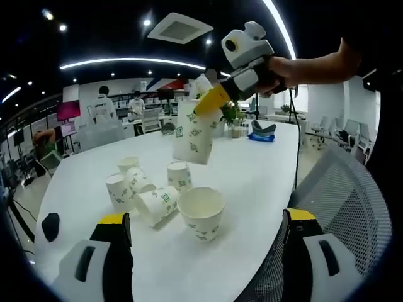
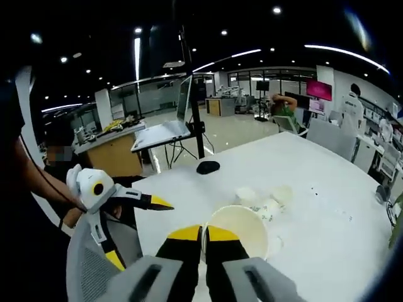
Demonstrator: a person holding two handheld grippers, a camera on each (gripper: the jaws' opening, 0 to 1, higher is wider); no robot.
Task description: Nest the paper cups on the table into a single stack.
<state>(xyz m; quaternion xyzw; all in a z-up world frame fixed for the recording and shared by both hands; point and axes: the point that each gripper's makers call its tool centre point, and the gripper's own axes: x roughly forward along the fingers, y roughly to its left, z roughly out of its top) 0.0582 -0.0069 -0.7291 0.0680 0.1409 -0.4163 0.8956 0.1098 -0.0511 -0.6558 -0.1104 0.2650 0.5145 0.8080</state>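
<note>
Your surface is a broad white top with a rounded edge. In the left gripper view you have a cluster of paper cups on it: one large cup stands upright, mouth open, nearest you; just beside it a cup lies tipped on its side, touching or nearly touching it. Behind these sit three more cups, close together, some upright and some leaning. Near the left edge you can see a small dark object, well apart from the cups. At the far end lies something blue; you cannot tell what it is.
</note>
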